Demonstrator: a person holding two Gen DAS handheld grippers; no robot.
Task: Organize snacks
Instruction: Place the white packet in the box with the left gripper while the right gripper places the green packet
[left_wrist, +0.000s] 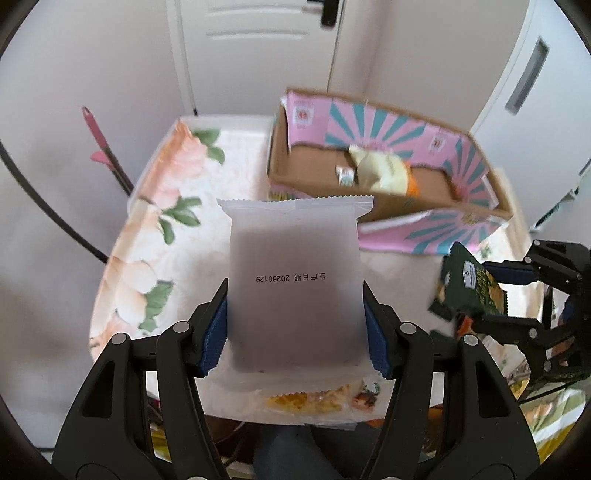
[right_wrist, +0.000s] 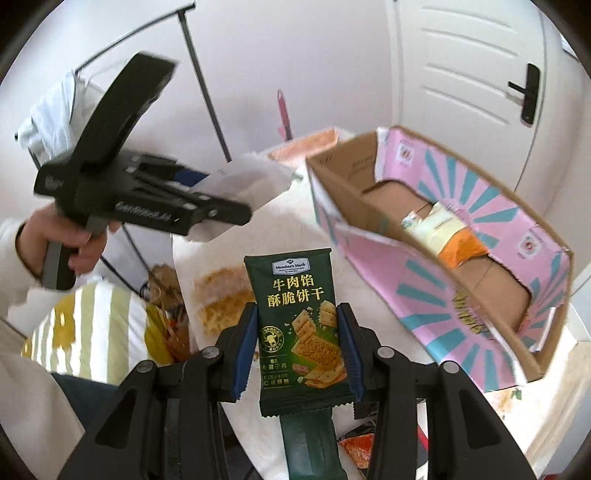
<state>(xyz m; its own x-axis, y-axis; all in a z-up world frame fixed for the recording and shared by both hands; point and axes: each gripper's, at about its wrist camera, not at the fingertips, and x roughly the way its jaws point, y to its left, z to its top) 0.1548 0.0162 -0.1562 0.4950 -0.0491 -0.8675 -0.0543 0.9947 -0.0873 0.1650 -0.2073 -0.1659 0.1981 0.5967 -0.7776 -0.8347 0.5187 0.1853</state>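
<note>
My left gripper (left_wrist: 294, 325) is shut on a white translucent snack packet (left_wrist: 293, 288) and holds it up above the table; it also shows in the right wrist view (right_wrist: 251, 177). My right gripper (right_wrist: 297, 350) is shut on a dark green cracker packet (right_wrist: 301, 332), held upright; the packet shows in the left wrist view (left_wrist: 469, 288) at the right. A pink and teal cardboard box (left_wrist: 413, 229) stands open at the far right of the table, also in the right wrist view (right_wrist: 436, 288). In it lies a yellow and orange snack bag (left_wrist: 384, 170).
A floral tablecloth (left_wrist: 155, 229) covers the table. A clear packet with yellow pastry (right_wrist: 218, 299) lies on the table below the grippers. More packets lie near the front edge (right_wrist: 358, 443). White doors stand behind; a pink stick (left_wrist: 99, 136) leans at the left.
</note>
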